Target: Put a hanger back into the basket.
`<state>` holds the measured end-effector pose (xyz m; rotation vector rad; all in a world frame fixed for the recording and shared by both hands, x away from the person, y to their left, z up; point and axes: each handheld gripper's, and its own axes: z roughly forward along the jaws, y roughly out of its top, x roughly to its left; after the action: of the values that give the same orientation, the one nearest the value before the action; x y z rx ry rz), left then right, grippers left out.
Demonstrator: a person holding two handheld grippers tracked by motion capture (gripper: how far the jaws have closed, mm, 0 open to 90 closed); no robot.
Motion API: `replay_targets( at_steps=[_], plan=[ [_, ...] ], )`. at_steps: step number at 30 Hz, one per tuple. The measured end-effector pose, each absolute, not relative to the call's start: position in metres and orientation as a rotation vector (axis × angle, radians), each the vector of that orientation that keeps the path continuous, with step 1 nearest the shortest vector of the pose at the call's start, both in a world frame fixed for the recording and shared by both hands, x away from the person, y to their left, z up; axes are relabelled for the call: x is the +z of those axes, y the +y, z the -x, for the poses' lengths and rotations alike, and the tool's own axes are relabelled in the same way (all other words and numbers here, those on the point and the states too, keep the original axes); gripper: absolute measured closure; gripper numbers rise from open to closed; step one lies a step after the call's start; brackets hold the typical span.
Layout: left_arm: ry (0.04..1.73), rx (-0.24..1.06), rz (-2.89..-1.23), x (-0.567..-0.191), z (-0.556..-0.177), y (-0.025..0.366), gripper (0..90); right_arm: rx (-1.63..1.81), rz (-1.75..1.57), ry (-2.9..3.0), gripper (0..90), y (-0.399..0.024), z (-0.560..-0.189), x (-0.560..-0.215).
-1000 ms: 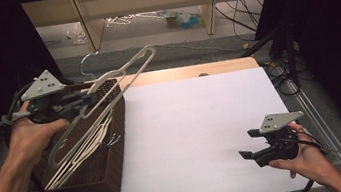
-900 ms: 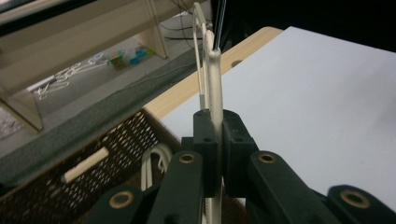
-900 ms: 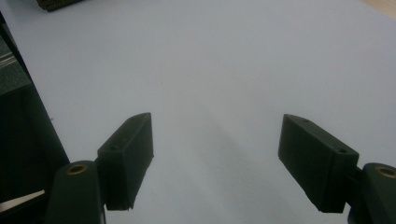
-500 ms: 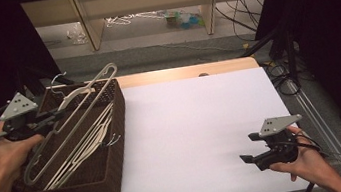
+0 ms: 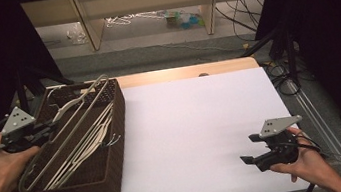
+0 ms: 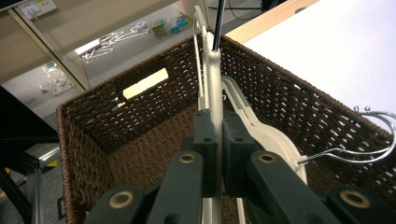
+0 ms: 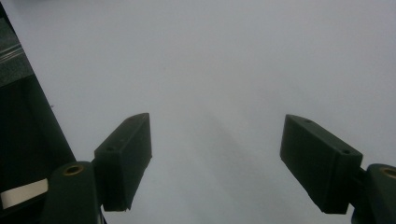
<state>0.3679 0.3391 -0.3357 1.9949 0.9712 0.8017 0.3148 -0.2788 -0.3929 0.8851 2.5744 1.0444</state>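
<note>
I see a table (image 5: 202,122) with a white top, a strip of bare wood showing along its far edge. A dark brown wicker basket (image 5: 117,159) stands directly on the table's left end, its long side running from near to far; pale hangers (image 5: 89,140) lie inside it. From the right gripper view the same white surface (image 7: 224,60) lies plain and bare.

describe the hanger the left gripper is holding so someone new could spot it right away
Start at the dark woven basket on the left end of the white table. Pale hangers lie piled inside it; the held hanger is the long looped one slanting above them, its far end poking over the basket's back rim. It alone is clamped in the left gripper.
</note>
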Motion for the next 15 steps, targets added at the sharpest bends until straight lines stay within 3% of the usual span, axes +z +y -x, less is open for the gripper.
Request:
replay_targets(
  at_steps=[11, 15],
  plan=[
    [0.946, 0.770, -2.066, -0.358, -0.362, 0.333, 85.8, 1.033, -0.879, 2.581, 25.7, -0.279, -0.315, -0.396],
    [0.941, 0.813, -2.203, -0.363, -0.369, 0.323, 85.7, 1.019, -0.879, 2.605, 25.7, -0.279, -0.315, -0.396]
  ],
)
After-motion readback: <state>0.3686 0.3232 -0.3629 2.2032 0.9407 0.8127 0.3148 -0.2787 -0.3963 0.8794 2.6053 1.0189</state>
